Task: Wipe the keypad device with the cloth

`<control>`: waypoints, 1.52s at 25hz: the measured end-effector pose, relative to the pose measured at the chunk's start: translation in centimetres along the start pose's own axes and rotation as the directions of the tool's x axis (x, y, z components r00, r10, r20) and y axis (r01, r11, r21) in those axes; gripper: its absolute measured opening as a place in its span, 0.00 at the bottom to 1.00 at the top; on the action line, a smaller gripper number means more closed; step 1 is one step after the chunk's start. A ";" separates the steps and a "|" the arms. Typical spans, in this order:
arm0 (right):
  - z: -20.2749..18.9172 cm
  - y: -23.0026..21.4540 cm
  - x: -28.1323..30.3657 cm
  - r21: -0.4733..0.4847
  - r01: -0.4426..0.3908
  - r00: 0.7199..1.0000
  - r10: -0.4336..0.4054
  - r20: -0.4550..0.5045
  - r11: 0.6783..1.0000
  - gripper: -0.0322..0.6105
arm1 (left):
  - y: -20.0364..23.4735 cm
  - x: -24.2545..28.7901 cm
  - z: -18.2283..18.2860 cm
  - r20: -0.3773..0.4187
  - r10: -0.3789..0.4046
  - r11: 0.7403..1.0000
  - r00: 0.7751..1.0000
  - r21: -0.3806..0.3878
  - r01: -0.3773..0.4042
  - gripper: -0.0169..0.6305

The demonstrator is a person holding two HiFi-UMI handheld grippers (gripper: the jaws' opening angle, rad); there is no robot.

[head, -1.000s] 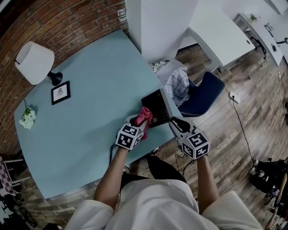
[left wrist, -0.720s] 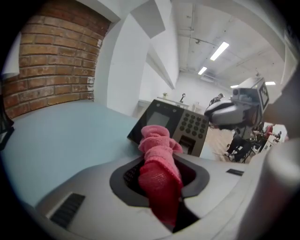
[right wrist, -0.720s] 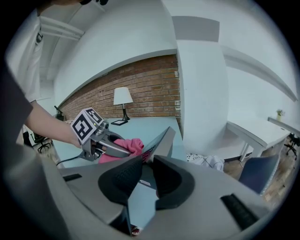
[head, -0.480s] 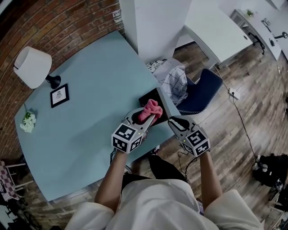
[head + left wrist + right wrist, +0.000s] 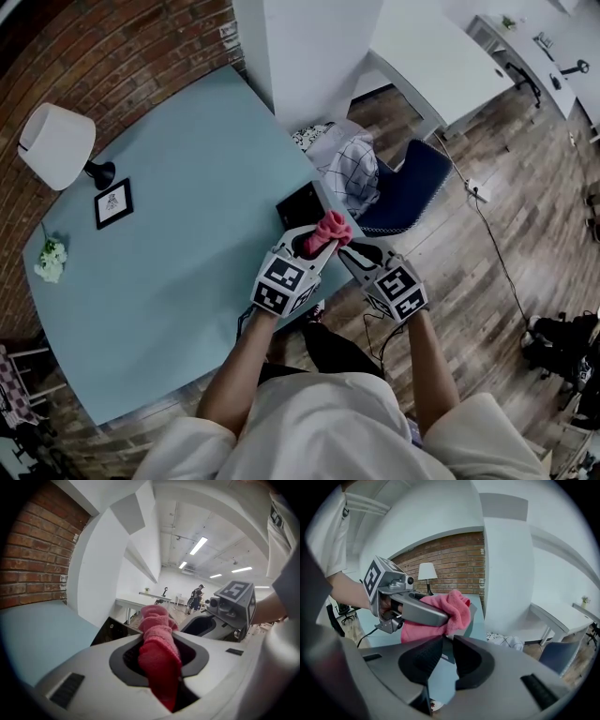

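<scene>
- Table (image 5: 169,244): light blue, mostly bare. A lamp (image 5: 56,145) and a small picture frame (image 5: 112,203) stand well apart from the work.
- Keypad device (image 5: 298,208): a black slab lying flat near the table's edge on the chair (image 5: 417,183) side. Nothing seems to be holding it.
- Left gripper (image 5: 322,242): jaws clamped on the cloth (image 5: 330,228). It's a pink wad bunched up between them and sticking out past the tips.
- Cloth position: just on the near side of the keypad device and apparently lifted clear of it, so no contact that I can confirm.
- Right gripper (image 5: 349,251): jaws drawn almost together, with nothing visibly gripped. It sits just beside the left gripper and points at the cloth.
- Risk 1: the keypad device is loose and near the edge, so a sideways wipe stroke could push it off onto the floor. Bracing it with the right gripper would help.
- Risk 2: the cloth is a tight wad, so coming down too steeply could put hard jaw tips on the keys instead of fabric.
- Risk 3: the two grippers are very close together and could knock into each other at the start of the stroke.
</scene>
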State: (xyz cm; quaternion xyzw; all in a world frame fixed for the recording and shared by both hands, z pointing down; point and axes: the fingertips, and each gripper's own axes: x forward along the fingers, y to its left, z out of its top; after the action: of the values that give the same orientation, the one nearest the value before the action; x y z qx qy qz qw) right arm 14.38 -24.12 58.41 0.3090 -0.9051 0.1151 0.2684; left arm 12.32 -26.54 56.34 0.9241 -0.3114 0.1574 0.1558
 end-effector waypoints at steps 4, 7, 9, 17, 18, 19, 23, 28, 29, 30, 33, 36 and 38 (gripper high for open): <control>-0.1 0.0 -0.1 0.004 0.010 1.000 -0.010 -0.002 1.000 0.20 | 0.2 -0.3 -1.2 -0.028 0.000 1.000 1.000 0.006 0.000 0.26; -0.2 0.0 -0.1 0.006 0.012 1.000 -0.012 -0.001 1.000 0.20 | 0.5 -0.8 -2.6 -0.053 0.000 1.000 0.999 -0.018 -0.001 0.26; -0.1 0.0 -0.2 0.015 0.015 1.000 -0.015 0.006 1.000 0.20 | 0.8 -1.1 -3.6 -0.062 0.003 0.999 0.998 -0.039 -0.006 0.26; -0.1 -0.1 0.0 0.019 0.027 1.000 -0.027 0.005 0.999 0.20 | 2.3 -2.4 -7.0 -0.117 0.010 0.991 0.993 -0.135 -0.026 0.26; -0.1 -0.1 0.0 0.022 0.030 1.000 -0.030 0.006 0.999 0.20 | 2.4 -2.5 -7.5 -0.130 0.015 0.990 0.991 -0.135 -0.032 0.26; -0.2 -0.1 0.0 0.026 0.033 0.999 -0.034 0.008 0.999 0.20 | 2.6 -2.7 -7.9 -0.143 0.019 0.990 0.990 -0.136 -0.038 0.26; -0.1 -0.2 0.1 0.042 0.038 0.999 -0.039 0.008 0.998 0.20 | 3.2 -3.2 -9.3 -0.195 0.032 0.987 0.980 -0.148 -0.062 0.26; -0.2 -0.2 0.1 0.060 0.035 0.999 -0.035 -0.002 0.998 0.20 | 3.9 -3.8 -10.7 -0.240 0.064 0.984 0.969 -0.149 -0.101 0.26; -0.2 -0.2 0.2 0.063 0.035 0.999 -0.035 -0.003 0.997 0.20 | 4.0 -4.0 -11.1 -0.248 0.077 0.983 0.966 -0.144 -0.115 0.26; -0.2 -0.1 0.2 0.066 0.036 0.999 -0.036 -0.004 0.997 0.20 | 4.2 -4.1 -11.4 -0.255 0.089 0.982 0.963 -0.141 -0.128 0.26; -0.2 -0.2 0.2 0.072 0.049 0.999 -0.048 -0.015 0.996 0.20 | 4.7 -4.4 -12.1 -0.274 0.123 0.978 0.954 -0.128 -0.163 0.26; -0.6 -0.3 -0.1 0.105 0.090 0.995 -0.086 -0.041 0.990 0.20 | 4.9 -5.1 -12.2 -0.271 0.146 0.975 0.952 -0.124 -0.185 0.26; -0.8 -0.5 -1.0 0.141 0.145 0.989 -0.141 -0.042 0.979 0.20 | 5.1 -5.9 -12.0 -0.261 0.164 0.971 0.951 -0.126 -0.202 0.26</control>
State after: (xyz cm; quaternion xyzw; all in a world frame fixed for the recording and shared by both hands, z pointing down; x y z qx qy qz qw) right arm 15.68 -23.69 58.52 0.3898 -0.8655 0.1655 0.2673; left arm 2.29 -22.69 65.81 0.8496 -0.3848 0.2617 0.2480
